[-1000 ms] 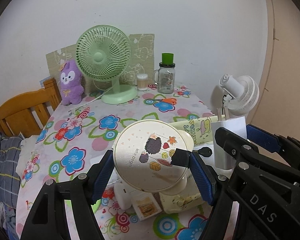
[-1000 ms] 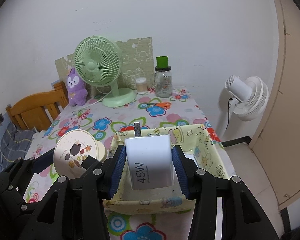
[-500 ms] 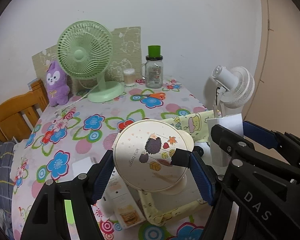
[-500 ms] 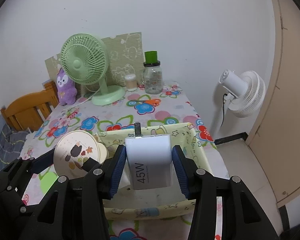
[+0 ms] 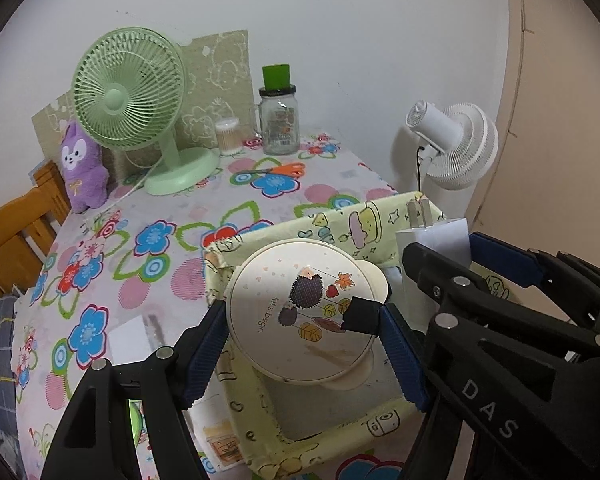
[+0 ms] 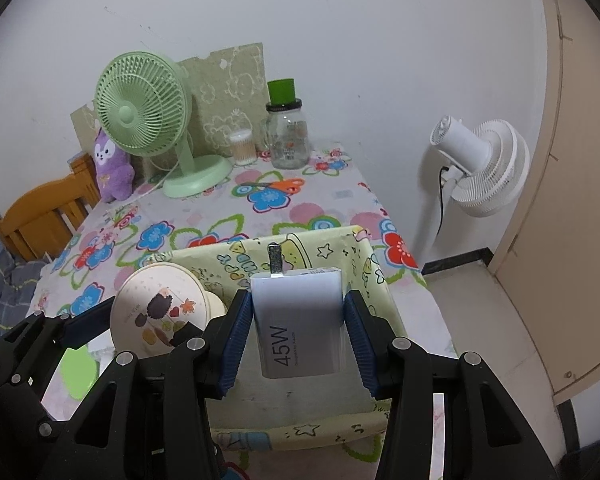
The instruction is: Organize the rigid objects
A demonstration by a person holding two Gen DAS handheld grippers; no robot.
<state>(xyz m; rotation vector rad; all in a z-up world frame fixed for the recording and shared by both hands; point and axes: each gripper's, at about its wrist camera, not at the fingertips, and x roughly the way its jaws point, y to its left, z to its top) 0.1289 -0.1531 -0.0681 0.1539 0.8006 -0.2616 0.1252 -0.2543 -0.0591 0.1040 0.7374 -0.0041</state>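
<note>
Yellow bin (image 6: 342,240) sits right under both loads. My right hand-held gripper (image 6: 298,330) clamps the charger (image 6: 300,316), prongs forward. My left hand-held gripper (image 5: 302,320) pinches the mirror (image 5: 300,308).

A round cream compact mirror (image 5: 306,310), its lid printed with hedgehogs, leaves and the words "let's begin", sits clamped between the left fingers (image 5: 206,350), lid tilted up toward the camera and a black tab at its right edge against the right-hand pad. A white 45W charger block (image 6: 300,318) is gripped on its two sides between the right fingers (image 6: 234,344), prongs pointing away. Both hang above the open yellow cartoon-print fabric box (image 6: 374,280), which stands just beyond the fingertips.
</note>
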